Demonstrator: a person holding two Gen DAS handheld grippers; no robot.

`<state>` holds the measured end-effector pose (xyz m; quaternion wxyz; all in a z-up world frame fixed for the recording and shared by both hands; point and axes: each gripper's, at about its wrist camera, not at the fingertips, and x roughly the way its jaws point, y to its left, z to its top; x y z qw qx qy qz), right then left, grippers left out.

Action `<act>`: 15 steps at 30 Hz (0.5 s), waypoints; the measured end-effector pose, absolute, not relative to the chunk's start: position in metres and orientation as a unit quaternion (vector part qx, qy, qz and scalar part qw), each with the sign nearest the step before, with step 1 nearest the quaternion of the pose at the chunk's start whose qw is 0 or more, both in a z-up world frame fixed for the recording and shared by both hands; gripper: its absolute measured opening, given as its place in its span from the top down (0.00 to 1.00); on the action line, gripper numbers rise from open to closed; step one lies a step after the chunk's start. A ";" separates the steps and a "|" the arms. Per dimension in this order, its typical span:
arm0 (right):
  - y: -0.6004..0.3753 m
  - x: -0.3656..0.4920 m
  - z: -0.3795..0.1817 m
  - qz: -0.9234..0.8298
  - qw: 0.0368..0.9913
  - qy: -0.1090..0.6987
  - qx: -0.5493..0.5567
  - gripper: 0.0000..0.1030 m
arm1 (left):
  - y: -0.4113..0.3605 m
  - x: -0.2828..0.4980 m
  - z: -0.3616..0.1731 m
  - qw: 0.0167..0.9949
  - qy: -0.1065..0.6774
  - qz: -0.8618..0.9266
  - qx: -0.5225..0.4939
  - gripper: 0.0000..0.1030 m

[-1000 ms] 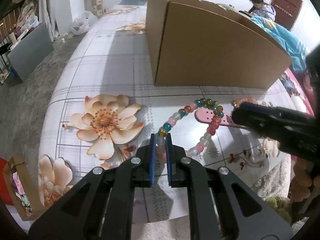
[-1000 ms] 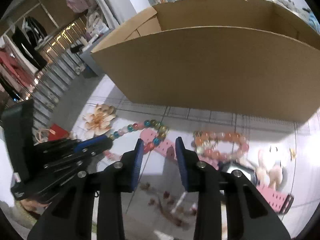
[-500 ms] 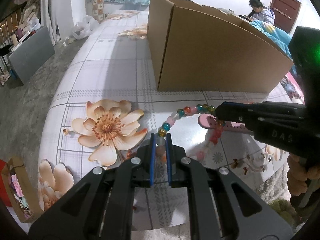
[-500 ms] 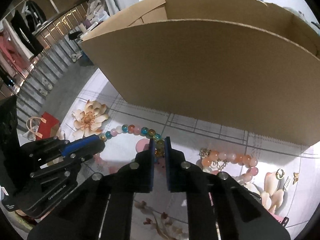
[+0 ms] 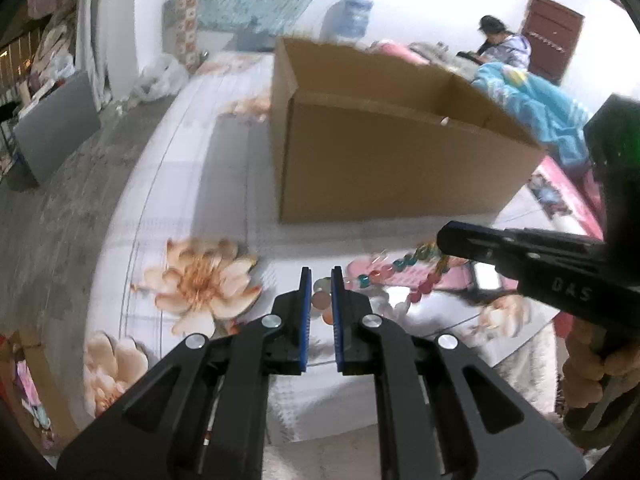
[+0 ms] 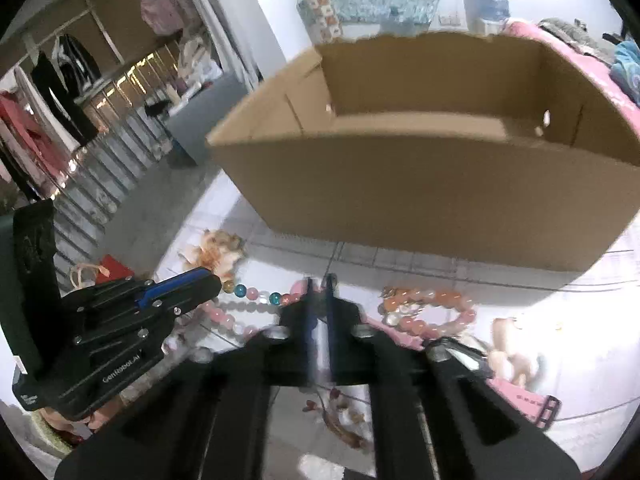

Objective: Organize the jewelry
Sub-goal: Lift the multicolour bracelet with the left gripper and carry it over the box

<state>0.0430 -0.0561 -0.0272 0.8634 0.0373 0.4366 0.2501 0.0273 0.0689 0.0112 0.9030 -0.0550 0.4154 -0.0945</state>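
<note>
Left wrist view: multicoloured glass-bead strand (image 5: 404, 266), limp and light, clamped at either end by left gripper (image 5: 319, 300) and right gripper (image 5: 442, 242) jaws.

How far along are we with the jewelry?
Early. The cardboard box shows no jewelry inside. In hand: the multicolored bead necklace, pinched by both the left gripper and right gripper. Left: the orange bead bracelet and pink watch on the table.
</note>
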 end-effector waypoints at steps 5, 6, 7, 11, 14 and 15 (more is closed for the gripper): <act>-0.075 0.038 0.007 0.262 0.876 0.402 0.058 0.99 | 0.061 0.030 0.043 0.912 0.391 -0.115 -0.053 0.92; -0.078 0.038 0.012 0.264 0.878 0.396 0.060 0.99 | 0.060 0.032 0.049 0.912 0.389 -0.120 -0.056 0.92; -0.079 0.037 0.015 0.262 0.880 0.391 0.059 0.99 | 0.059 0.036 0.053 0.909 0.391 -0.128 -0.062 0.92; -0.084 0.037 0.015 0.270 0.875 0.395 0.070 0.99 | 0.059 0.044 0.048 0.899 0.410 -0.133 -0.073 0.92; -0.080 0.036 -0.008 0.283 0.852 0.432 0.089 0.97 | 0.070 0.048 0.028 0.882 0.446 -0.120 -0.093 0.92; -0.077 0.036 -0.014 0.289 0.845 0.441 0.092 0.96 | 0.076 0.048 0.022 0.879 0.452 -0.114 -0.096 0.92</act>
